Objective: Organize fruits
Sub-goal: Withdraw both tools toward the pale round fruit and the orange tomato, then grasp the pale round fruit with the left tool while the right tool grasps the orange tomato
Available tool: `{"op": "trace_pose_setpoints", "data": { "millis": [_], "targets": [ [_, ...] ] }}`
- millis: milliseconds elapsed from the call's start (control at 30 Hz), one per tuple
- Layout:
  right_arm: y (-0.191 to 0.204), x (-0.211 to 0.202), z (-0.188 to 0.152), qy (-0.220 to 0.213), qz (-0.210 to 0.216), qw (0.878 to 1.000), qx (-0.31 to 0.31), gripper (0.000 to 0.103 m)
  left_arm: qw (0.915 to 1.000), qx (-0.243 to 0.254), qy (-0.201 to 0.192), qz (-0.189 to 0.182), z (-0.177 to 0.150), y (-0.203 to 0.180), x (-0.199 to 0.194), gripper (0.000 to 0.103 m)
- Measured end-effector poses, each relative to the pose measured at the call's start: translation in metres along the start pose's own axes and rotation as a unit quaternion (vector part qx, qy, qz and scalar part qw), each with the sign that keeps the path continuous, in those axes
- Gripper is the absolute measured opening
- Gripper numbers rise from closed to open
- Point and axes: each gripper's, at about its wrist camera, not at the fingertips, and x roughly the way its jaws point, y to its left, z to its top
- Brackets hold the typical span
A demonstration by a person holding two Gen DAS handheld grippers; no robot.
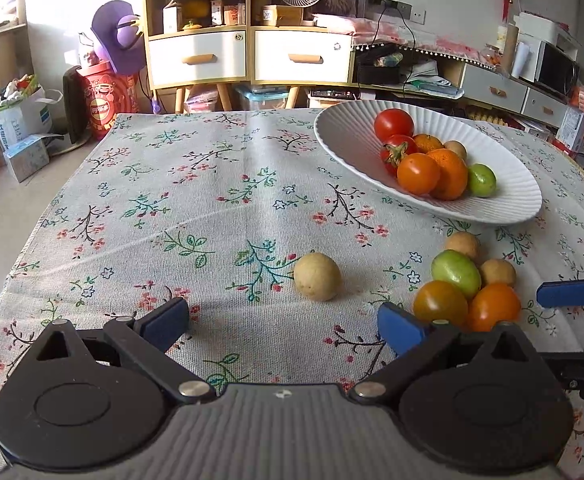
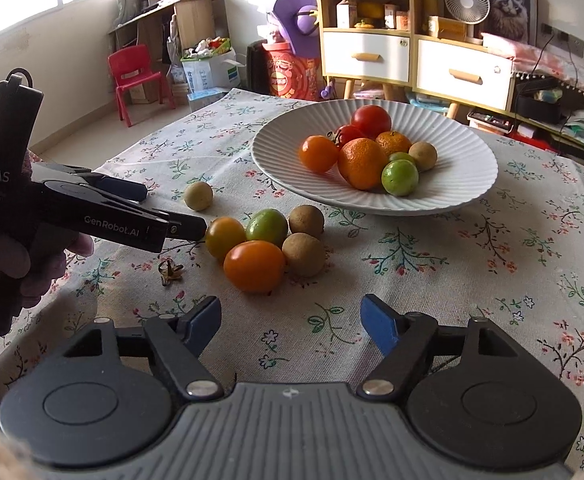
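The lone tan fruit (image 1: 317, 276) lies at 12 o'clock between the left gripper's (image 1: 281, 322) parted, empty jaws, nearer than the right gripper (image 2: 287, 322), also apart.

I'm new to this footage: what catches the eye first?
The white ribbed plate heaped with red, orange and green fruit at the table's far right. Nearer, a loose cluster of fruit lies on the floral tablecloth, one tan fruit lying apart. Both the left gripper and right gripper stand open and empty.

A red chair (image 2: 137, 76) stands near the shelf (image 2: 366, 20) holding a fan (image 2: 467, 2).
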Motion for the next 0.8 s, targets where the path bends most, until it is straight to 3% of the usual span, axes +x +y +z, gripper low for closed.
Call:
{"op": "trace_pose_setpoints", "data": {
  "millis": [233, 533, 800],
  "targets": [
    [0.015, 0.002, -0.004, -0.007, 0.007, 0.999, -0.041, 0.057, 0.9997, 0.01, -0.016, -0.016, 0.002, -0.006, -0.002, 0.071],
    [0.017, 0.004, 0.001, -0.008, 0.013, 0.999, -0.037, 0.044, 0.9995, 0.012, -0.019, -0.024, 0.006, -0.009, -0.002, 0.052],
    [0.016, 0.008, 0.007, -0.009, 0.013, 0.999, -0.03, 0.043, 0.9995, 0.01, -0.018, -0.024, 0.007, -0.01, -0.001, 0.041]
  ]
}}
